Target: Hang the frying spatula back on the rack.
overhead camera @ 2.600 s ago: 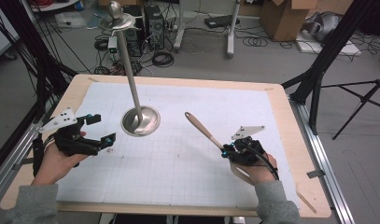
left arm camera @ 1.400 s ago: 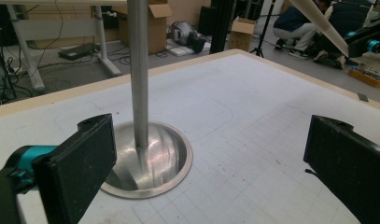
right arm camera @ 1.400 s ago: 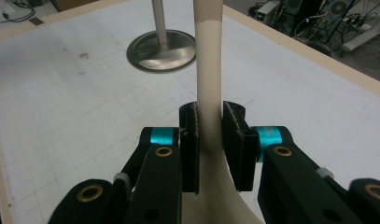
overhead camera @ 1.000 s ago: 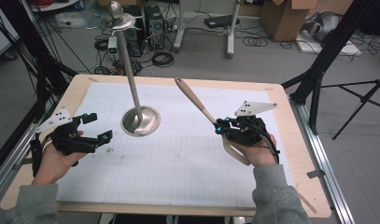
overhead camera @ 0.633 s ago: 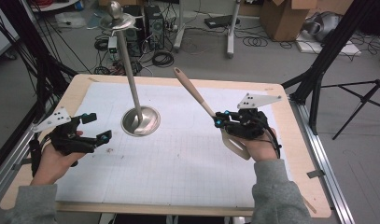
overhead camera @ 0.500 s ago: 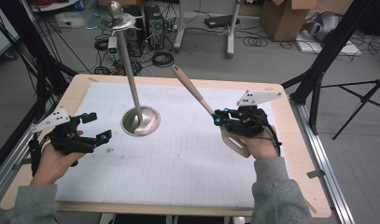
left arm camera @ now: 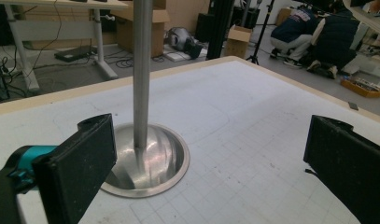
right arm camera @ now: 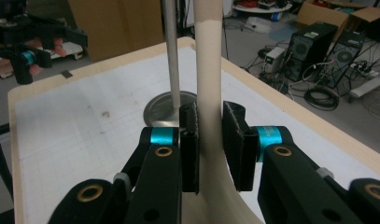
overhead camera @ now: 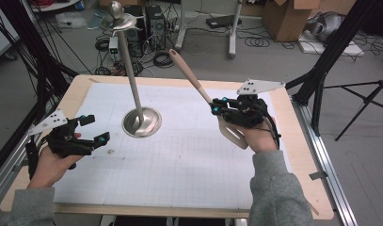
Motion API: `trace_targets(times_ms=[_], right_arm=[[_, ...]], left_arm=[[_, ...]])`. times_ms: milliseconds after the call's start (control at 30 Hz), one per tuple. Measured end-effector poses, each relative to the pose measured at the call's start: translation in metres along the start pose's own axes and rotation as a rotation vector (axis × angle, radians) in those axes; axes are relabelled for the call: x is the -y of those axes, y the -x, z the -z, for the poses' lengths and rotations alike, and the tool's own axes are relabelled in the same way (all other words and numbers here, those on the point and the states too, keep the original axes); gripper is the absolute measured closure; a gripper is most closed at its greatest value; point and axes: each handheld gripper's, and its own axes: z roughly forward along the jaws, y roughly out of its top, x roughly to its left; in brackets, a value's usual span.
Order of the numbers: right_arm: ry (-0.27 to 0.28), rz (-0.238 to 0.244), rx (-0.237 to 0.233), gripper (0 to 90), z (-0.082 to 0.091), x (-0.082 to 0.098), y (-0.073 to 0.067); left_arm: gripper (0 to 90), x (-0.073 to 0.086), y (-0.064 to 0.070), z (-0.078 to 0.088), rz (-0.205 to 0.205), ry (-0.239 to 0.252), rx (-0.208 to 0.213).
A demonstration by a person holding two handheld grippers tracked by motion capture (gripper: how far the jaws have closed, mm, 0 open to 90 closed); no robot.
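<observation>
Since lifted higher, right tongs [overhead camera: 216,108] pinching spatula [overhead camera: 198,89]; left tongs [overhead camera: 90,128] spread, unmoved.

R gripper [overhead camera: 216,109] raised, fingers clamped; L gripper [overhead camera: 94,129] low, fingers wide apart.

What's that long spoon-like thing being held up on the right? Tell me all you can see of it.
It is a spatula that looks like pale silicone or plastic, with a long handle turning brownish toward its rounded end and a flat, broad blade. The right gripper has its jaws shut on the neck just above the blade. It is lifted off the table, tilted, handle up and away from the person, blade down by the hand. Nothing else touches it.
</observation>
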Motion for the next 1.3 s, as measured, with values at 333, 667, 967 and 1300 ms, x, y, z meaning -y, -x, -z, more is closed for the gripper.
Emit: trace_targets(times_ms=[333, 667, 967, 1300], right_arm=[[0.004, 0.012, -0.023, 77.4, -0.005, -0.01, -0.001], [0.024, 0.036, -0.078, 77.3, -0.007, -0.025, -0.002], [0.056, 0.025, -0.086, 77.4, -0.016, -0.037, -0.003], [0.064, 0.022, -0.097, 77.3, -0.023, -0.046, -0.005]], left_arm=[[2.9, 0.001, 0.0, 0.003, 0.002, 0.0, -0.004], [2.9, 0.003, 0.0, 0.005, -0.002, -0.004, -0.009], [2.9, 0.003, -0.002, 0.01, 0.002, 0.016, -0.023], [2.9, 0.003, -0.001, 0.012, -0.01, 0.03, -0.043]])
